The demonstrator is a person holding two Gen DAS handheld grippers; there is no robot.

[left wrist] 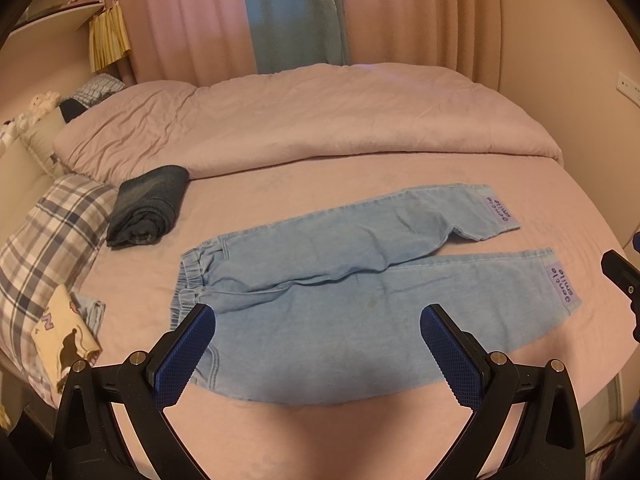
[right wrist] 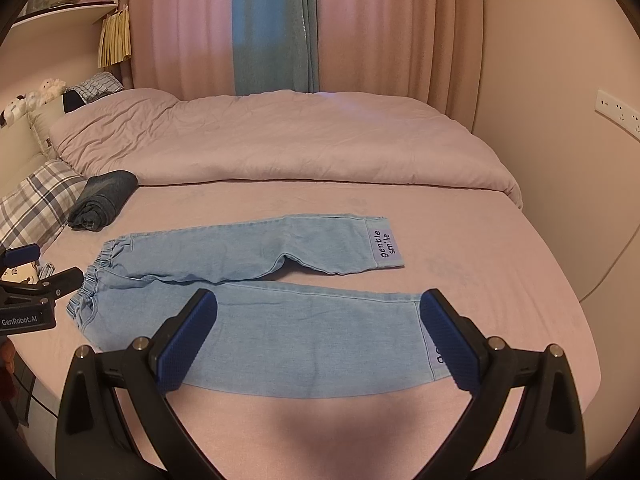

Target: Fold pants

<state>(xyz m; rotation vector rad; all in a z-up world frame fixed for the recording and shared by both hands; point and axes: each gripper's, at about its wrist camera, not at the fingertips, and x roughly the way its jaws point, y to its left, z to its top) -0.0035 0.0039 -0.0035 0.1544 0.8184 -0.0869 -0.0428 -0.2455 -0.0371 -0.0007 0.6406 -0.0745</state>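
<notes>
The light blue pants lie spread flat on the pink bed, waistband toward nine o'clock and both legs running toward three o'clock, the far leg bent at the knee. Each cuff carries a purple label reading "gentle smile". The left tongs hover with their blue pads wide apart over the seat end, holding nothing. The right tongs hang over the near leg, also spread wide and empty. A folded dark garment rests at ten o'clock beside a plaid pillow, with a rumpled pink duvet lying at twelve o'clock.
</notes>
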